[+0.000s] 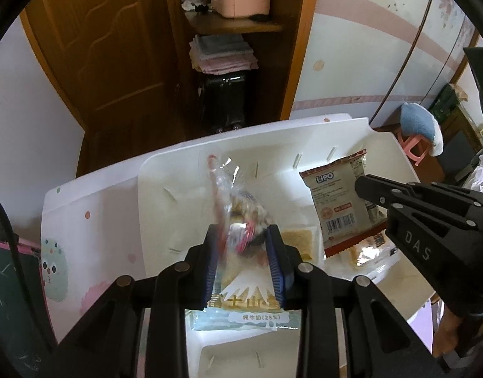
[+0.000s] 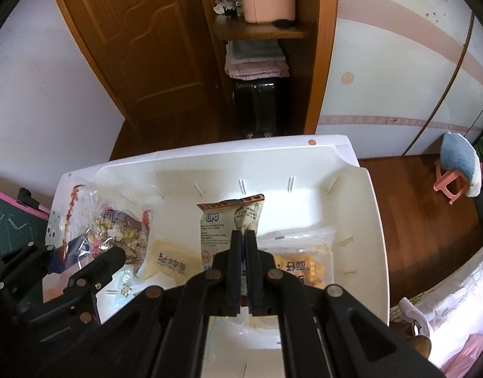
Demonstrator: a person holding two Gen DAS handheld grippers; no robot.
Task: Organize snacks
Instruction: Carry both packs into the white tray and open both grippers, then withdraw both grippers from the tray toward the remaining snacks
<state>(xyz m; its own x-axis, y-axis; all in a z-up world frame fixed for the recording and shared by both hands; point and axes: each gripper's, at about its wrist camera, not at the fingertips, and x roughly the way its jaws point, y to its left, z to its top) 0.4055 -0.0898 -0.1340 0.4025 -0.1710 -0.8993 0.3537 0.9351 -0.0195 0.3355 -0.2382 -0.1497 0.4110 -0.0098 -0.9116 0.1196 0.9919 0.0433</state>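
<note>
Snack packets stand lengthwise upward: clear one (image 1: 238, 214) gripped by left tongs (image 1: 243, 236), Lipo (image 2: 228, 223) by right tongs (image 2: 244, 239).

One white bin (image 2: 376, 220), five snack packets (image 2: 228, 223)

I see a clear-wrapped nut bar packet (image 1: 238, 208) standing on end at centre frame over the white bin (image 1: 153, 208). To its right, a grey LiPO packet (image 1: 332, 201) hangs tilted, barcode lowermost. Flat on the bin floor lie a mountain-printed packet (image 1: 241, 312) and a yellow biscuit packet (image 1: 299, 239).
</note>
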